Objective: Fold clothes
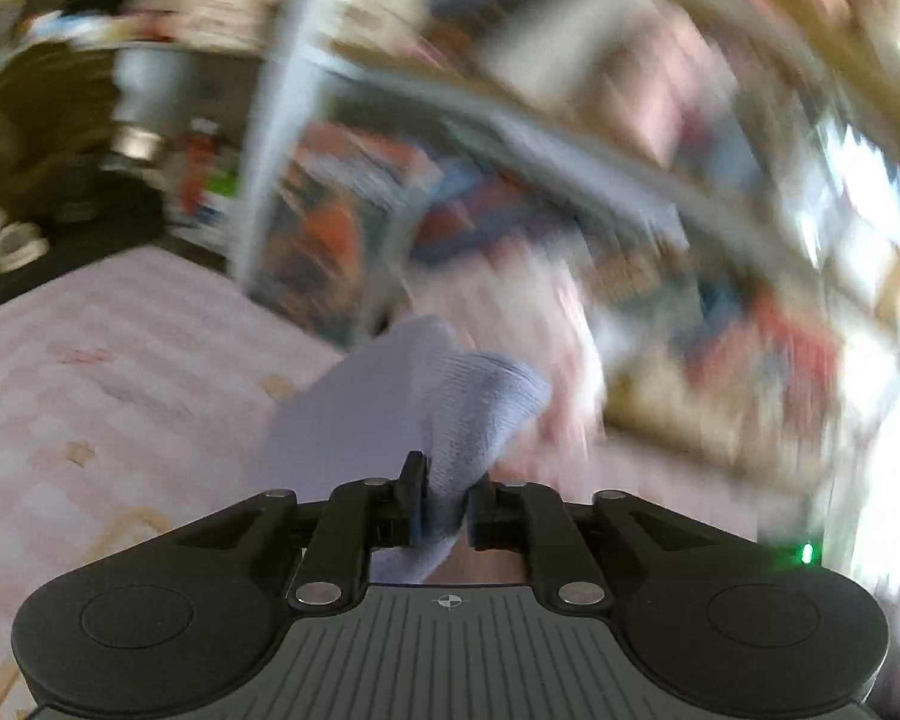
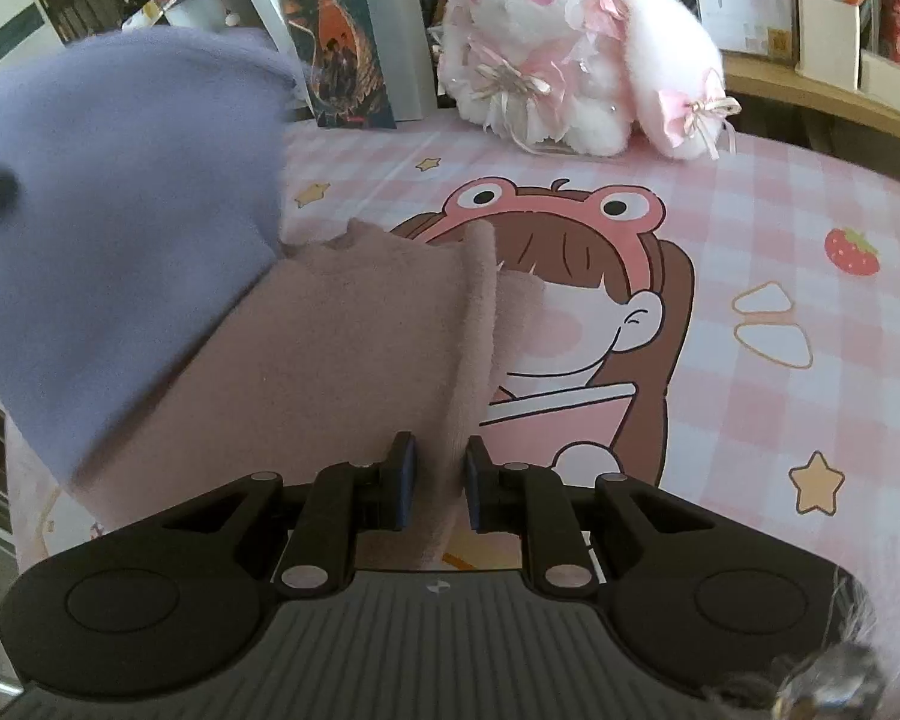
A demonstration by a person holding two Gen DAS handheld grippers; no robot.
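A soft two-colour garment hangs between my two grippers above the pink cartoon sheet (image 2: 780, 192). Its lilac part (image 1: 384, 402) is pinched in my left gripper (image 1: 447, 495), which is shut on the cloth. In the right wrist view the same lilac part (image 2: 120, 210) fills the left side and joins a dusty pink part (image 2: 342, 360). My right gripper (image 2: 438, 483) is shut on a fold of that pink cloth. The left wrist view is badly blurred by motion.
A white and pink plush rabbit (image 2: 570, 42) sits at the far edge of the sheet, with upright books (image 2: 342, 36) beside it. A wooden shelf (image 2: 822, 102) with boxes runs along the back right. Blurred shelves (image 1: 510, 180) stand beyond the bed.
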